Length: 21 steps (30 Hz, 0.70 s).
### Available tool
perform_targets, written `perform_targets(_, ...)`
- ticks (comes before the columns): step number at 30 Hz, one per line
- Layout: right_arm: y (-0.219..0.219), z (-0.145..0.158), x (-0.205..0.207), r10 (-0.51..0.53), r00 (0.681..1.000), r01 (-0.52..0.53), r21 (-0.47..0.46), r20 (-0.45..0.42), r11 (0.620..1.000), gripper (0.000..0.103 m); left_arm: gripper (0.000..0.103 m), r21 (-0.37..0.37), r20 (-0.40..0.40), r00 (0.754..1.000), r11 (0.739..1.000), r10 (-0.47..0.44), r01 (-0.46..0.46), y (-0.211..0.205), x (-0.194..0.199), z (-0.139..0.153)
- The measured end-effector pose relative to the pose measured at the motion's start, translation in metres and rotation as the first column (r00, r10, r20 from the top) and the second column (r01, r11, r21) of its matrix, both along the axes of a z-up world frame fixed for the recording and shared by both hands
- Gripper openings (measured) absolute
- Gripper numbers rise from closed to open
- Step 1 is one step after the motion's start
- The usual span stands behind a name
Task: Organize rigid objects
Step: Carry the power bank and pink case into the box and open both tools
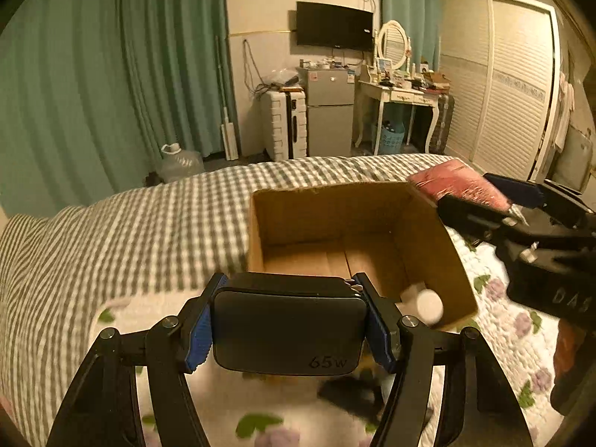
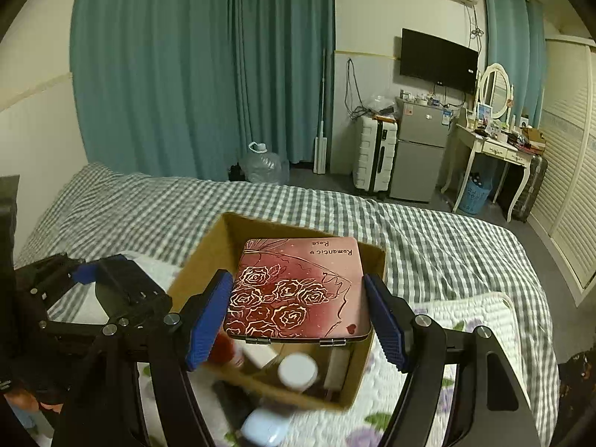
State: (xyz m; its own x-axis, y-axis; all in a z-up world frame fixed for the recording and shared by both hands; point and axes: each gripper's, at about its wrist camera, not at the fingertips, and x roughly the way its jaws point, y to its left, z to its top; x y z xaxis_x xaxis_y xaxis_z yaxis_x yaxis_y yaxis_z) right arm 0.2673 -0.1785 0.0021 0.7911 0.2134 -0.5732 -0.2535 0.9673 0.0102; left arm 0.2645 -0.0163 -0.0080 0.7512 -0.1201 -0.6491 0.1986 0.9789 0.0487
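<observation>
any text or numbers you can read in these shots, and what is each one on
"65w": on the black rounded charger block clamped in the left gripper.
"Romantic Rose": on the red rose-patterned hinged case held in the right gripper, appearing upside down.
"DAS": on the right gripper's black body, cut off.
Fridge stickers: too small to read.

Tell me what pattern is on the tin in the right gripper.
Pale outlined roses on dark red tin, clearest in the right wrist view.

Black linkage gripper (image 1: 288,331) with ribbed blue pads (image 1: 197,335), silver screws.
</observation>
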Motion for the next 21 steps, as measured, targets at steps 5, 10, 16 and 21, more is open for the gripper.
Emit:
perform_targets(5, -0.009, -0.026, 0.04, -0.022, 0.999, 0.022, -0.009, -0.029, 1.0, 0.071, 0.068, 0.008, -0.009, 0.999, 0.999, -0.044, 0.044, -0.018, 0.041, -0.025)
perform_targets(10, -0.022, -0.046, 0.064, -0.041, 0.997, 0.044, 0.031, -0.071, 0.999, 0.071, 0.068, 0.017, -0.014, 0.999, 0.999, -0.034, 0.035, -0.023, 0.059, -0.048)
perform_targets(16, -0.033, -0.046, 0.051, -0.06, 0.997, 0.064, 0.08, -0.051, 0.995, 0.082, 0.071, -0.049, 0.003, 1.0, 0.998, -0.026, 0.026, -0.017, 0.043, -0.045)
perform_targets(21, -0.051, -0.014, 0.021, -0.088, 0.995, 0.091, 0.107, -0.037, 0.99, 0.084, 0.071, -0.031, 0.031, 0.999, 0.999, -0.027, 0.028, -0.019, 0.01, -0.004)
